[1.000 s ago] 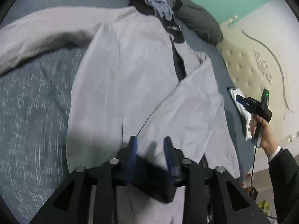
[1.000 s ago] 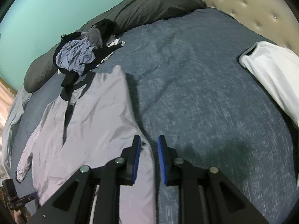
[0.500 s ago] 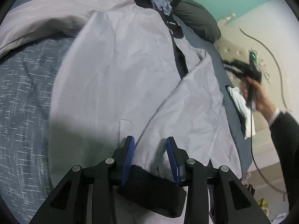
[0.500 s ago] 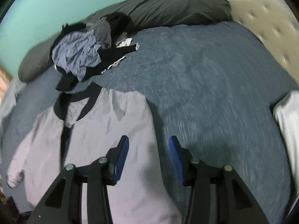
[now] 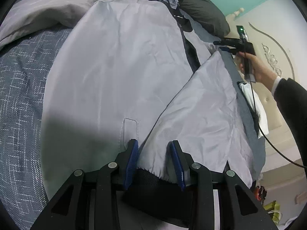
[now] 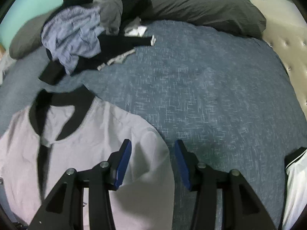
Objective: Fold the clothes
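Both my grippers, left gripper (image 5: pixel 152 149) and right gripper (image 6: pixel 152 151), gape empty over soft, slippery jacket (image 5: pixel 119 67); I'd pinch the ribbed hem.

The pale grey jacket (image 5: pixel 122 61) is thin woven cloth, smooth with a faint sheen and fine creases; its black collar (image 6: pixel 57 103) and black hem band (image 5: pixel 151 176) look matt and ribbed. The blue-grey bedspread (image 6: pixel 211 95) is coarse, flecked weave, matt. The dark grey pillow (image 6: pixel 201 5) is soft matt cloth. The crumpled light blue garment (image 6: pixel 71 36) looks like thin wrinkled cotton. The cream headboard (image 6: pixel 287 51) is tufted, slightly glossy upholstery. Both grippers, left (image 5: pixel 154 160) and right (image 6: pixel 153 164), are matt black plastic with silvery metal rivets and blue rubbery pads (image 5: pixel 131 163).
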